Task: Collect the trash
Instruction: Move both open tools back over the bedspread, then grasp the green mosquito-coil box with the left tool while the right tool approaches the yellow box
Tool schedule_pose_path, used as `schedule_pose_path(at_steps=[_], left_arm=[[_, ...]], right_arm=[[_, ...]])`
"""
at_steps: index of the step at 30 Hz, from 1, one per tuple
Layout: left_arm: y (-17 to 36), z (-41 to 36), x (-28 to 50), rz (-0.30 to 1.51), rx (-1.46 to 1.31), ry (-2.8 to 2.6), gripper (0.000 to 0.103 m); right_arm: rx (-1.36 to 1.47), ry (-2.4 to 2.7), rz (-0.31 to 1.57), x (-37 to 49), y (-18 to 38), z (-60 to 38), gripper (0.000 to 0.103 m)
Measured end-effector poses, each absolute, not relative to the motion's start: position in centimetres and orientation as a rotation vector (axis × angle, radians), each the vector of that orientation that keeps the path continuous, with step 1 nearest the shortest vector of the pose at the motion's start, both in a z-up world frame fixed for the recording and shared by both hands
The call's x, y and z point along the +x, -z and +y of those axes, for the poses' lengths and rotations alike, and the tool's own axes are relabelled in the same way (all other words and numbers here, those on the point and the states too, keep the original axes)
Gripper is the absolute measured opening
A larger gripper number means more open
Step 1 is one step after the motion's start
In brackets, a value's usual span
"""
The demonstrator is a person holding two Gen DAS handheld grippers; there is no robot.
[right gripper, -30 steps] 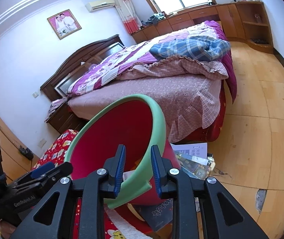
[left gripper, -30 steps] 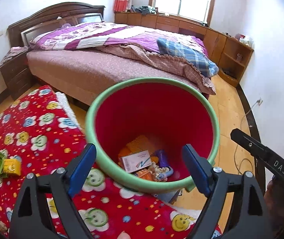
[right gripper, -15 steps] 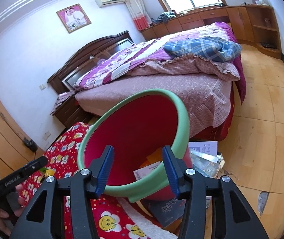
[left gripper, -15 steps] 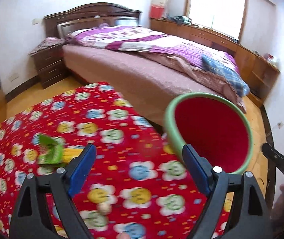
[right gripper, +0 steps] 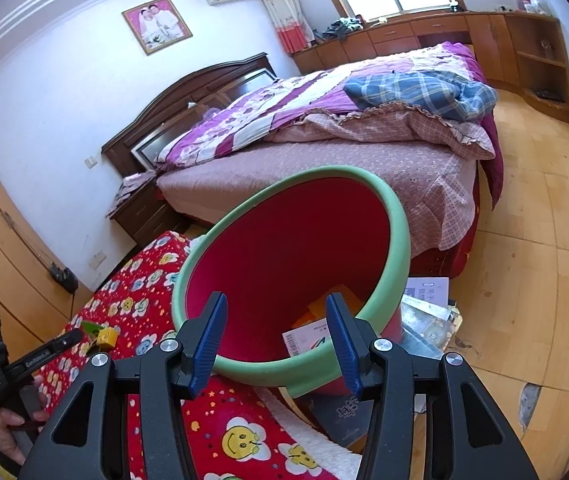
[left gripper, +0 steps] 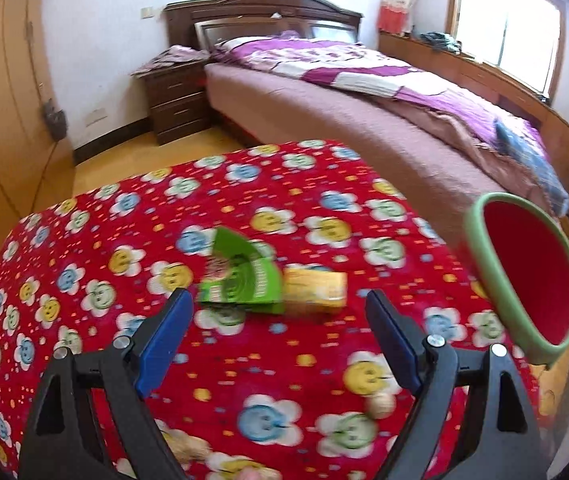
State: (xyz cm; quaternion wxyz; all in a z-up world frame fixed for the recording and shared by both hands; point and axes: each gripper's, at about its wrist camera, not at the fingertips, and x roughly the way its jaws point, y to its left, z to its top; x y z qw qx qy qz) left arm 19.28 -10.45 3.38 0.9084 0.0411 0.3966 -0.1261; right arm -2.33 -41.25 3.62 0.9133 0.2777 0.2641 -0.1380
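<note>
Left wrist view
- Left gripper (left gripper: 280,340): fingers spread wide, nothing between them — aimed down at the red flowered cloth (left gripper: 84,264) on the counter.
- Trash on the cloth: one green box (left gripper: 240,276) and one yellow box (left gripper: 314,292), touching side by side, just ahead of the fingers.
- Small round thing (left gripper: 380,406): one, pale, near the right finger; too blurred to name.
- Bin (left gripper: 524,280): one, red inside with a green rim, tilted at the cloth's right edge.
- Risk: the two boxes touch, so I judge that closing on one could shove or tip the other away.
- Risk: the green box's flap stands open — pinching the flap alone may let the box swing or tear loose.
- Risk: the picture is smeared, so aim could be off.

Right wrist view
- Right gripper (right gripper: 278,344): fingers about half spread and empty, straddling the bin's near rim (right gripper: 244,372) without pressing on it.
- Bin contents: at least one white carton (right gripper: 308,338) and something orange; the rest is hidden.
- Floor beside the bin: several papers (right gripper: 424,292), count unclear.
- Left gripper, in a hand (right gripper: 8,428): low at the left, its tip close to the two boxes.
- Risk: the bin leans with no grip on it — I judge it could roll or spill onto the floor.
</note>
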Motion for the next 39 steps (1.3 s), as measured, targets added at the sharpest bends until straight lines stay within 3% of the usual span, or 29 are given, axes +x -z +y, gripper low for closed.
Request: schedule_pose_path(at_steps=[5, 7, 25, 30, 32, 39], left_arm=[[-1.7, -9.2, 20.7, 0.86, 0.1, 0.208, 0.088], [-0.8, -9.0, 21.3, 0.881, 0.105, 0.199, 0.093], [1.4, -9.6, 25.5, 0.928, 0.131, 0.156, 0.093], [1.5, -9.2, 25.8, 0.956, 0.067, 0.196, 0.078], [1.2, -9.4, 25.5, 0.948, 0.084, 0.212, 0.067], [0.5, -9.6, 23.6, 0.919, 0.149, 0.239, 0.066]], right_arm=[[0.567, 0.281, 0.552, -2.0, -3.6, -40.9, 0.053], [0.565, 0.279, 0.555, -1.8, -3.6, -40.8, 0.053], [0.553, 0.28, 0.572, -1.1, -3.4, -40.4, 0.053], [0.557, 0.28, 0.579, -0.8, -3.2, -40.5, 0.053], [0.559, 0.274, 0.582, -0.8, -3.2, -40.3, 0.053], [0.53, 0.251, 0.582, -0.5, -3.8, -39.1, 0.053]])
